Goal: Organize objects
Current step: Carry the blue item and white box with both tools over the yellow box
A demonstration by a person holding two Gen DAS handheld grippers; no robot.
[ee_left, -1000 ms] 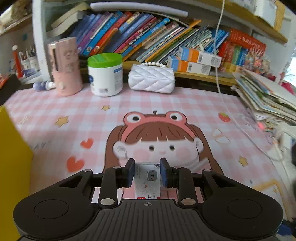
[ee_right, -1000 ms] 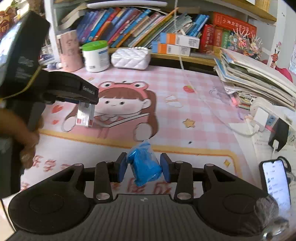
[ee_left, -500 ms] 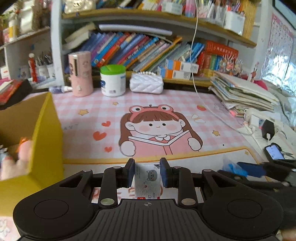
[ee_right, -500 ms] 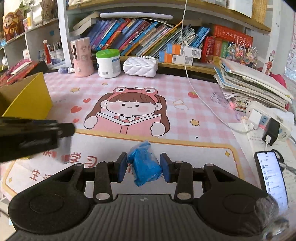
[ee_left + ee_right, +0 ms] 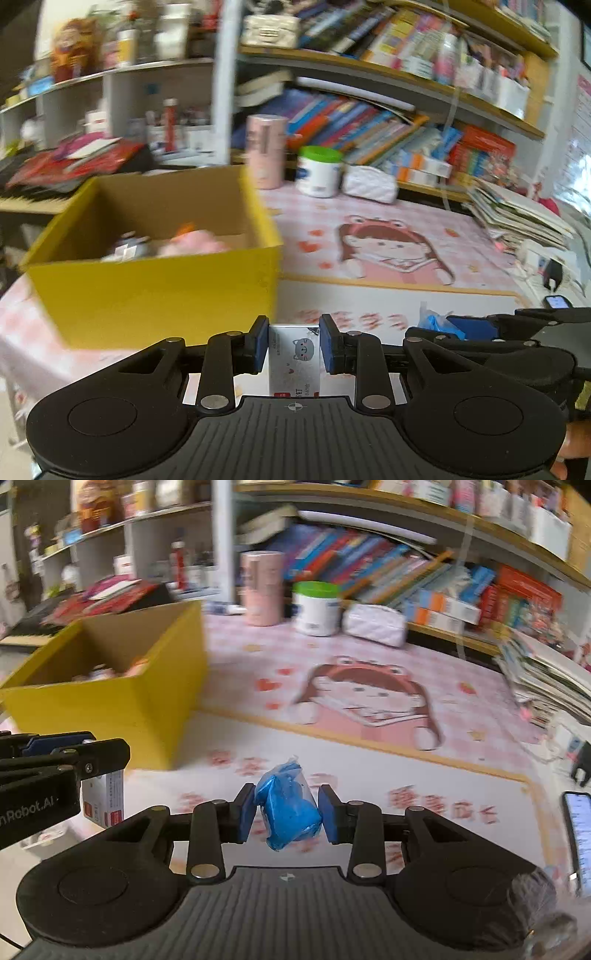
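Note:
My left gripper (image 5: 294,348) is shut on a small white box with a grey cat print (image 5: 294,360), held above the pink desk mat. My right gripper (image 5: 287,811) is shut on a blue plastic-wrapped bundle (image 5: 288,810). A yellow cardboard box (image 5: 155,284) stands just ahead and to the left of the left gripper; a pink plush and other small items lie inside it. In the right wrist view the yellow box (image 5: 122,701) is at the left, and the left gripper with its white box (image 5: 105,799) shows at the left edge. The right gripper (image 5: 476,330) with its blue bundle (image 5: 436,325) appears at the right of the left wrist view.
A pink cylinder (image 5: 265,150), a green-lidded white jar (image 5: 319,171) and a white quilted pouch (image 5: 371,182) stand at the back under a shelf of books. A stack of papers (image 5: 546,686) and a phone (image 5: 580,830) lie at the right. The girl-print mat (image 5: 365,698) covers the desk.
Both grippers have swung left with their loads; the yellow box has come from the left edge into full view in front. Both grips are unchanged.

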